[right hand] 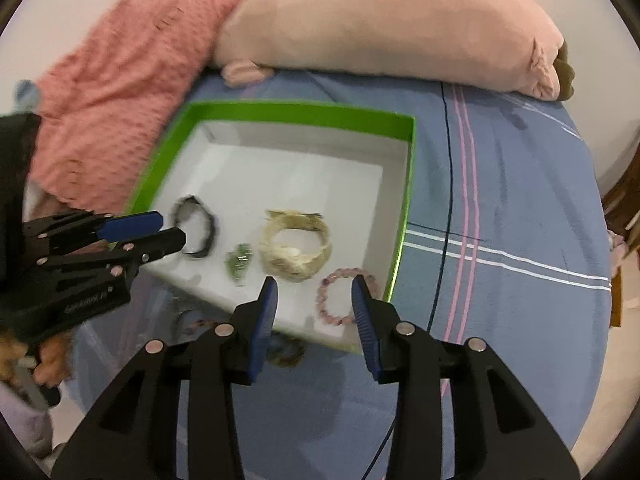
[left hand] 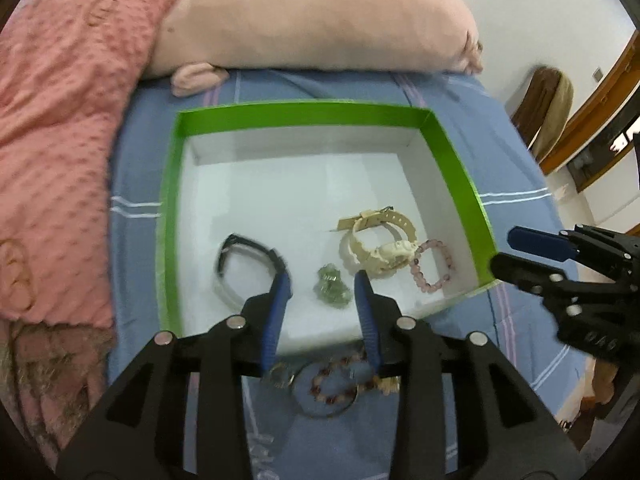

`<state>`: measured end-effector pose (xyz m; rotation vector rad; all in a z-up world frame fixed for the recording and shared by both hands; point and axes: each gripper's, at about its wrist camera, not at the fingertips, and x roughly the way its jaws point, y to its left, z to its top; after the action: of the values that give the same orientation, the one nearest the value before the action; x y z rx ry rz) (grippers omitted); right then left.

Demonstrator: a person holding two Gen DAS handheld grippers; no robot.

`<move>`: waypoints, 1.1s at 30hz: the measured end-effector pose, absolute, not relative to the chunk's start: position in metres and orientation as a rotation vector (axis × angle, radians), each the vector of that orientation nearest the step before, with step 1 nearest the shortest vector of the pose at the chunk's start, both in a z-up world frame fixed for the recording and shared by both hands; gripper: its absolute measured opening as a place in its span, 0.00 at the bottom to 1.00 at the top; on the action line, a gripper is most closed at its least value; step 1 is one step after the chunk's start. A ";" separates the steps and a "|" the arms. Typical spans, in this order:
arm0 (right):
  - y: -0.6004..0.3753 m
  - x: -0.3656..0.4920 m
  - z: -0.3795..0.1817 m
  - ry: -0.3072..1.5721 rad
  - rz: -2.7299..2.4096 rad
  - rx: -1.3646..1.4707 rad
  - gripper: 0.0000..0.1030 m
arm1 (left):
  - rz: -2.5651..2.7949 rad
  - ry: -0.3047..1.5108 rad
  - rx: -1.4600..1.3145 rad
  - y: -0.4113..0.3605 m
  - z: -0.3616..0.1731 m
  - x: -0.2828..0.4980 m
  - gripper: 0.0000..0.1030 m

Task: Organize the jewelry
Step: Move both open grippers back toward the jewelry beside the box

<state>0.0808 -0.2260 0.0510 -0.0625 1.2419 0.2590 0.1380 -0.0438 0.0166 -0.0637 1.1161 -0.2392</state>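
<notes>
A green-rimmed white box (left hand: 304,114) (right hand: 404,200) lies on the bed. In it are a black band (left hand: 240,256) (right hand: 198,232), a small green piece (left hand: 331,286) (right hand: 239,266), a cream watch (left hand: 380,248) (right hand: 296,248) and a pink bead bracelet (left hand: 434,266) (right hand: 340,296). My left gripper (left hand: 323,280) is open and empty above the green piece. My right gripper (right hand: 314,286) is open and empty over the box's near edge beside the pink bracelet. A beaded bracelet, a silver ring bangle (left hand: 324,396) and other pieces lie on the sheet in front of the box.
A blue striped bedsheet (right hand: 500,240) covers the bed. A pink pillow (left hand: 320,20) (right hand: 400,28) and a coral blanket (left hand: 52,140) (right hand: 120,100) lie behind and left of the box. Wooden furniture (left hand: 548,112) stands at the right.
</notes>
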 end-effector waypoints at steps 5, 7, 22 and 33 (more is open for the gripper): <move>-0.215 0.034 0.063 1.263 0.431 -0.040 0.38 | -0.250 1.124 -0.106 -0.022 0.024 0.093 0.33; -0.207 0.024 0.044 1.311 0.442 -0.077 0.38 | -0.241 1.152 -0.080 -0.022 0.012 0.082 0.33; -0.203 0.042 -0.052 1.382 0.215 0.000 0.38 | -0.149 1.325 -0.031 -0.043 -0.076 0.082 0.33; -0.178 0.028 -0.041 1.384 0.268 -0.071 0.38 | -0.066 1.342 0.013 -0.031 -0.086 0.079 0.41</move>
<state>0.0282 -0.1781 -0.0409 -0.0705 1.3842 0.2676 0.0791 -0.0312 -0.0855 0.0127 1.3417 -0.0656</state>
